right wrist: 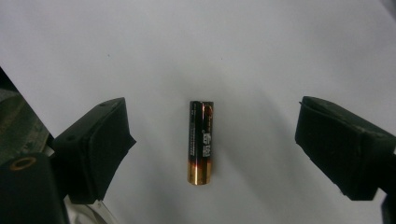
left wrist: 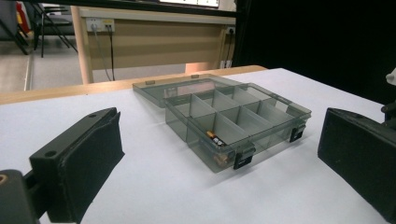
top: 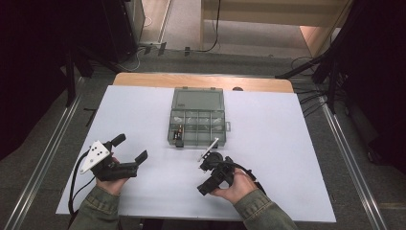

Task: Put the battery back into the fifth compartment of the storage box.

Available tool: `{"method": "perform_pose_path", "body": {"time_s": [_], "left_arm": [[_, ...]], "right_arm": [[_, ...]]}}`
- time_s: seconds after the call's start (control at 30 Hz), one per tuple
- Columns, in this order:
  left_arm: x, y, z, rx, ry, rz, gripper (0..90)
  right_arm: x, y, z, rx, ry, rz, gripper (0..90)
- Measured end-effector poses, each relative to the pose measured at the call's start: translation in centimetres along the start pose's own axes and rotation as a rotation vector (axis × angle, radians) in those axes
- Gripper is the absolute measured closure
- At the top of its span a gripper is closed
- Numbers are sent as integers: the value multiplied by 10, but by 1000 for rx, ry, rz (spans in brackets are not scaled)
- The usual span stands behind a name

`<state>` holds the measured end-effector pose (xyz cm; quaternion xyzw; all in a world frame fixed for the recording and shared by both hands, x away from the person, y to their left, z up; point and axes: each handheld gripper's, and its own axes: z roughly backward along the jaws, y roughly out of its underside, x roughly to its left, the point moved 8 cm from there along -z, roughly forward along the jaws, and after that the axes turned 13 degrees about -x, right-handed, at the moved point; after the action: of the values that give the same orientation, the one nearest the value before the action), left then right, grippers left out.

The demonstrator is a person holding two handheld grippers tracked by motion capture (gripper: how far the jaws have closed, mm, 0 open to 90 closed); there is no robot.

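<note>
A black and gold AA battery (right wrist: 201, 141) lies flat on the white table top. My right gripper (right wrist: 212, 123) points down over it, open, with one jaw on each side and neither pad touching it. In the high view the right gripper (top: 213, 165) is just in front of a clear grey compartment box (top: 197, 125) whose lid is folded back. Another battery (top: 180, 132) lies in the box's front left compartment. My left gripper (top: 130, 147) rests at the left, open and empty, facing the box (left wrist: 233, 121).
The white sheet (top: 287, 158) covers most of the table, with a wooden strip (top: 143, 79) showing at the far edge. Metal rails run along both sides. Cables and a wooden bench stand beyond the table.
</note>
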<state>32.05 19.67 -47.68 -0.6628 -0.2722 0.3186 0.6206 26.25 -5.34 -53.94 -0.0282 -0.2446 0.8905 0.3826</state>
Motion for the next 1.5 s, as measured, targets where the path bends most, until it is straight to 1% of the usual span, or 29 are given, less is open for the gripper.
{"method": "perform_pose_path", "body": {"time_s": [0.07,0.1,0.2,0.23,0.3,0.33,0.4,0.43,0.53,0.63,0.67,0.77,0.83,1.0,1.03,1.4,1.5], "left_arm": [[0,0,0,0,0,0,0],[0,0,0,0,0,0,0],[0,0,0,1,-1,-1,0],[0,0,0,2,0,-2,0],[0,0,0,2,0,-2,0],[0,0,0,2,0,-2,0],[0,0,0,2,1,-1,0],[0,0,0,1,2,-1,0],[-1,0,0,-1,7,4,0],[-1,0,0,-1,9,4,0],[-1,0,0,0,9,5,0],[-1,0,0,0,10,5,0],[-1,0,0,0,9,5,0],[-1,0,0,-1,10,4,0],[-1,0,0,-1,10,4,0],[-1,0,0,-2,9,4,0],[-1,0,0,-2,8,4,0]], "right_arm": [[1,2,-2,9,4,9,142],[0,3,-2,16,4,19,154],[1,7,-5,47,13,24,205],[2,8,-7,47,17,26,222],[2,11,-7,56,9,34,255],[3,11,-7,51,7,32,279],[2,13,-7,49,19,28,304],[1,14,-8,51,19,38,347],[1,17,-8,53,26,26,445],[1,18,-7,39,46,25,522],[2,18,-6,46,46,23,564],[3,19,-7,42,55,38,647],[5,20,-6,44,54,35,689],[6,21,-7,54,58,30,756],[6,21,-7,46,58,26,761],[5,21,-7,43,66,31,777],[5,20,-7,28,73,29,777]]}}
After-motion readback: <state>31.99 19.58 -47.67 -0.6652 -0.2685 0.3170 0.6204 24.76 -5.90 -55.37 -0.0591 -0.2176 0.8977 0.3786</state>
